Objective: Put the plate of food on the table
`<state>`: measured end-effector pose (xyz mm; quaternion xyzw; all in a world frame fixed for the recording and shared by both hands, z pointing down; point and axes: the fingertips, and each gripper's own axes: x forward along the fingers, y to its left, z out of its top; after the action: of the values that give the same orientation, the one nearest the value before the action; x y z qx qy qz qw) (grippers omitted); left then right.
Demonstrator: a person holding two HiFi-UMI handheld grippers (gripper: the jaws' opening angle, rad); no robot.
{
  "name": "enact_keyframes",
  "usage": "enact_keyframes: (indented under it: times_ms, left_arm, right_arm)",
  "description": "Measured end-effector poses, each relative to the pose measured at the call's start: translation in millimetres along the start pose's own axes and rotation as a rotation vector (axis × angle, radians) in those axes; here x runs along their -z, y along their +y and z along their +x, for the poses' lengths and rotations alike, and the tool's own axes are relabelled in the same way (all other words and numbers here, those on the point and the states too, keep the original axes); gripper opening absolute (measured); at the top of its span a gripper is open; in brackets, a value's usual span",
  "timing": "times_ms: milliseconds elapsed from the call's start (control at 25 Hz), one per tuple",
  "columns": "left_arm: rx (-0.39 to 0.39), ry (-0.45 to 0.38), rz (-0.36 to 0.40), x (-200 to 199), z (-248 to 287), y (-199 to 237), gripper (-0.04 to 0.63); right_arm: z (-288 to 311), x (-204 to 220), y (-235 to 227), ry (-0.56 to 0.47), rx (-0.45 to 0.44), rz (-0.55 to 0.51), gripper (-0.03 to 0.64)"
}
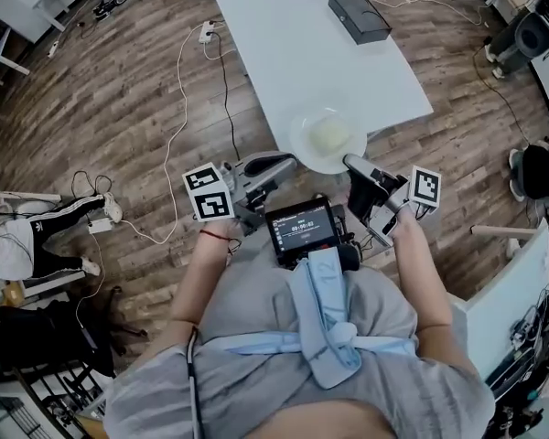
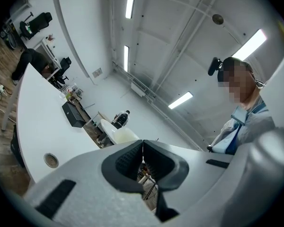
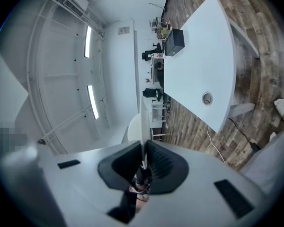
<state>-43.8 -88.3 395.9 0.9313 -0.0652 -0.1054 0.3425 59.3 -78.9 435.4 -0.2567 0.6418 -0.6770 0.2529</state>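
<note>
Closest to the head camera was the person's grey-shirted torso [image 1: 256, 337], with a small screen [image 1: 302, 231] at the chest. Beyond it stretched a white table [image 1: 293, 44]. A white plate [image 1: 302, 150] carrying a pale mound of food [image 1: 329, 135] overhung the table's near edge. The left gripper [image 1: 288, 161] pinched the plate's left rim and the right gripper [image 1: 352, 165] clamped its right rim. A black box [image 1: 359, 16] sat far back on the table.

Glossy white plate [image 1: 301, 150], smooth matt white table [image 1: 293, 44], grainy wooden plank floor [image 1: 119, 80], matt black box [image 1: 359, 16].
</note>
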Motion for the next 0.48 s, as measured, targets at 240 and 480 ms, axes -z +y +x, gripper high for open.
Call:
enact_keyframes:
  times_ms: [240, 480]
  left_arm:
    - [-0.018, -0.020, -0.003, -20, 19, 23, 0.020]
    - [-0.046, -0.050, -0.034, -24, 34, 44, 0.020]
  right_arm:
    - [27, -35, 10, 0.043, -0.022, -0.019, 0.044]
    - [40, -66, -3, 0.057, -0.009, -0.012, 0.044]
